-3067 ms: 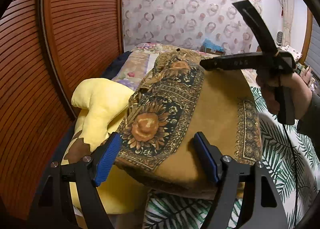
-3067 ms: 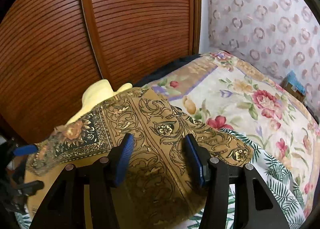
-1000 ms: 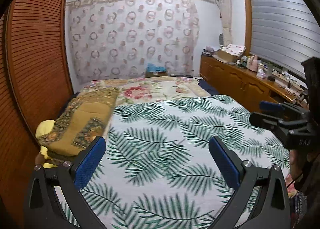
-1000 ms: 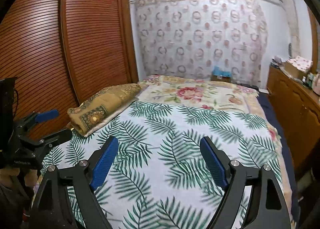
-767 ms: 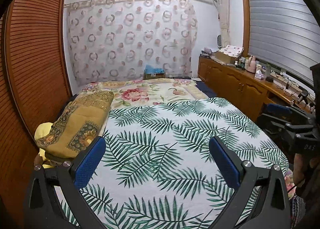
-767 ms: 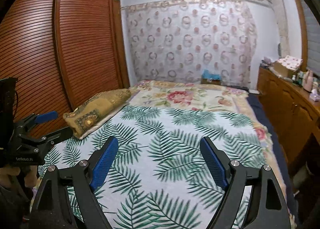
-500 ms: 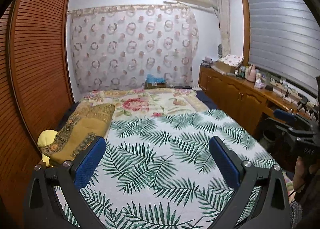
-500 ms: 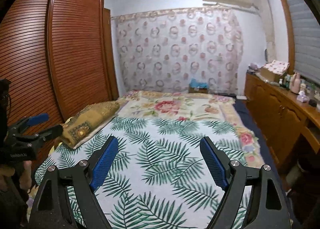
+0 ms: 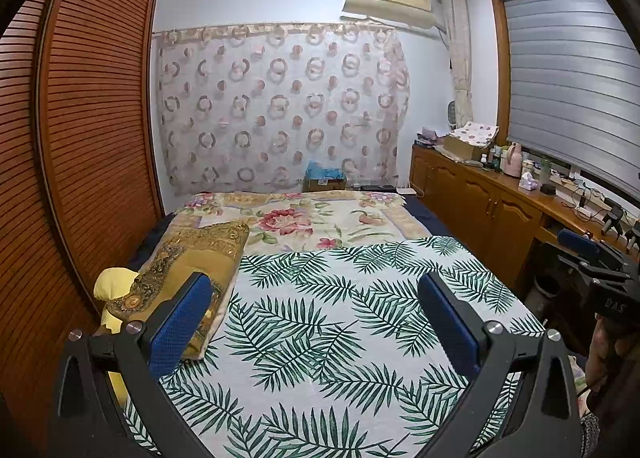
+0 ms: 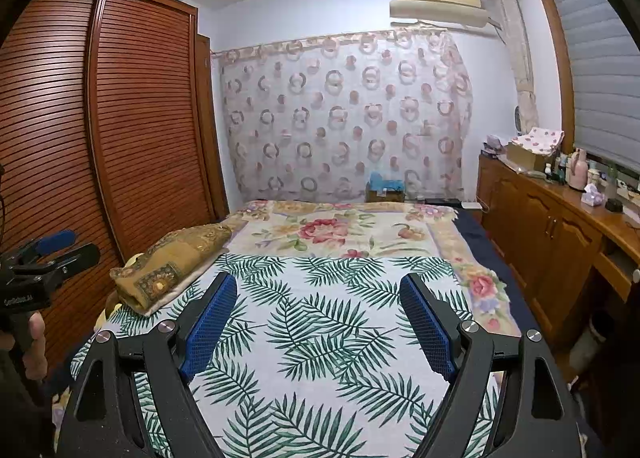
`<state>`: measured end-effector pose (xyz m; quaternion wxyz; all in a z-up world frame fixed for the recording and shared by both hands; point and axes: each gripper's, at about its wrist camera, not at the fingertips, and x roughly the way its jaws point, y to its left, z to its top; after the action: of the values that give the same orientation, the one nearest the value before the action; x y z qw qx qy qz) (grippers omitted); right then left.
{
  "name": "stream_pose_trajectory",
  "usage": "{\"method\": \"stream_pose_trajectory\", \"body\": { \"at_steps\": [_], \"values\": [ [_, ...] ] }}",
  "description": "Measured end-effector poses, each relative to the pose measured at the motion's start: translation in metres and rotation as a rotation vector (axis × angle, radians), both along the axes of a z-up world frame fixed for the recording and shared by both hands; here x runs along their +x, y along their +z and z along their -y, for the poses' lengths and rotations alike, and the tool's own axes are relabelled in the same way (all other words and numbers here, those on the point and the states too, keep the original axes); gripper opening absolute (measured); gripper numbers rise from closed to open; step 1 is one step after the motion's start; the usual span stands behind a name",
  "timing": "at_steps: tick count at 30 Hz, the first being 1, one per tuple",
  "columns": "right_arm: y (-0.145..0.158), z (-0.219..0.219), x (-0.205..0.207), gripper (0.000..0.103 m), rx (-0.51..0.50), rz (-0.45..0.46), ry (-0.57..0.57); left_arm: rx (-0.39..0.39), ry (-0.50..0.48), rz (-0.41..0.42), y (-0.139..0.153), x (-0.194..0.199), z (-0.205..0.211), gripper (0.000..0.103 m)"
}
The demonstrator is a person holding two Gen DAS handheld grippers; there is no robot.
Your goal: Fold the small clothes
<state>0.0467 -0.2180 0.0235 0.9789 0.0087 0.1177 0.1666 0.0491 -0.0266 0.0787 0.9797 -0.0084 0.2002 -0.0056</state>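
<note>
The folded golden-brown patterned garment lies at the left edge of the bed, resting on a yellow cushion. My left gripper hovers open over the palm-leaf sheet, with nothing between its blue pads. My right gripper is also open and empty, held back from the bed's near end. Each gripper shows in the other's view: the right one at the far right, the left one at the far left in a person's hand.
Louvered wooden wardrobe doors run along the bed's left side. A wooden cabinet with bottles and boxes lines the right wall. A floral blanket covers the far half of the bed, and a small box stands before the curtain.
Both grippers have left the folded garment and drawn back from it, rising a little. The garment now lies far off at the left and the whole room is in view.
</note>
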Motion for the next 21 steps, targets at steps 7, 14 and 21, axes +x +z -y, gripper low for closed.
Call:
{"method": "stream_pose_trajectory", "body": {
  "at_steps": [7,14,21],
  "values": [
    [0.0035,0.0015,0.0032,0.085,-0.002,0.002,-0.002,0.000,0.000,-0.001,-0.0010,0.0011,-0.0007,0.103],
    [0.0053,0.0025,0.0039,0.085,-0.001,0.008,-0.001,-0.002,0.000,-0.001,-0.0006,0.0010,-0.0013,0.103],
    [0.0046,0.0025,0.0038,0.085,-0.002,0.007,0.000,-0.004,0.002,-0.005,-0.0032,0.0012,-0.0016,0.103]
  ]
}}
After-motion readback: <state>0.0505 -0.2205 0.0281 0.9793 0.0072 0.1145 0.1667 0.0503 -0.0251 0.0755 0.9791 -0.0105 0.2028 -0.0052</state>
